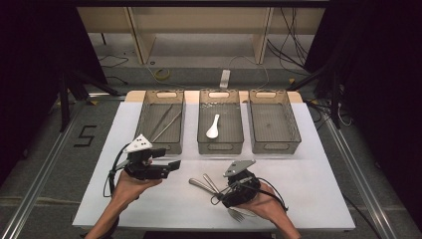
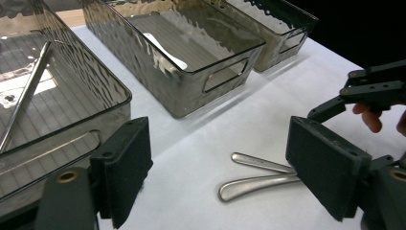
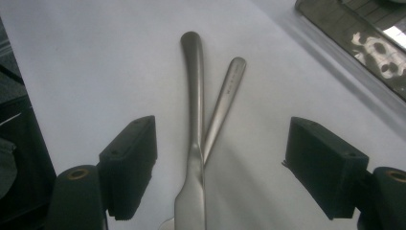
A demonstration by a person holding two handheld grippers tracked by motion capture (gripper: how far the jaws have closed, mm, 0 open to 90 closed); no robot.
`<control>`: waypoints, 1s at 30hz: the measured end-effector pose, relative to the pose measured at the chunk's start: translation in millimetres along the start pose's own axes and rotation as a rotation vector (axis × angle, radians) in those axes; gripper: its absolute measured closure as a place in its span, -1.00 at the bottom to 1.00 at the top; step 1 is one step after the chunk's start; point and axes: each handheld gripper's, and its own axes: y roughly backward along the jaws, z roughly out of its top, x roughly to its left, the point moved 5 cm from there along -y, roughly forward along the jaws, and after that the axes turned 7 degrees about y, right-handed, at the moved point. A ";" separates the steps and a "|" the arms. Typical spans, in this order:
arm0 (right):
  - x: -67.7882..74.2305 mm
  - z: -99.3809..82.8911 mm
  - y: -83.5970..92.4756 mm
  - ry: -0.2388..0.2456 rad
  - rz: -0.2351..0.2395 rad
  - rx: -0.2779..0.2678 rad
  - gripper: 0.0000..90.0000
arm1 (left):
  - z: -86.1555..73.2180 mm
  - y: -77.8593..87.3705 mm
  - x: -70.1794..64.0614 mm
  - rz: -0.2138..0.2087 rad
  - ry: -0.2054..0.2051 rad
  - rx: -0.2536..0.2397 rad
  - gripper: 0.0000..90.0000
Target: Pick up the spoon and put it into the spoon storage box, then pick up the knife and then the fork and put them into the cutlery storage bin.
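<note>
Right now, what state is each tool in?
Left tool: open, holding nothing.
Right tool: open, astride two metal handles, not gripping.

Fork (image 3: pixel 194 120) tines cut off — bottom edge.

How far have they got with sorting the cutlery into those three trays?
Partly done, it seems. Metal chopsticks already lie in the left tray, a white spoon in the middle tray. The right hand-held gripper hangs open over two metal handles on the table. The right tray looks empty.
</note>
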 end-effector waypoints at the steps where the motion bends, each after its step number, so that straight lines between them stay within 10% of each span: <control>1: -0.1 -0.5 -1.1 0.010 0.003 0.010 -0.39 | -1.0 0.6 -0.3 0.000 -0.010 0.001 -0.49; 30: 0.6 -3.8 -20.3 0.029 0.044 0.137 -0.32 | -16.0 8.2 -4.3 0.005 -0.018 0.000 -0.58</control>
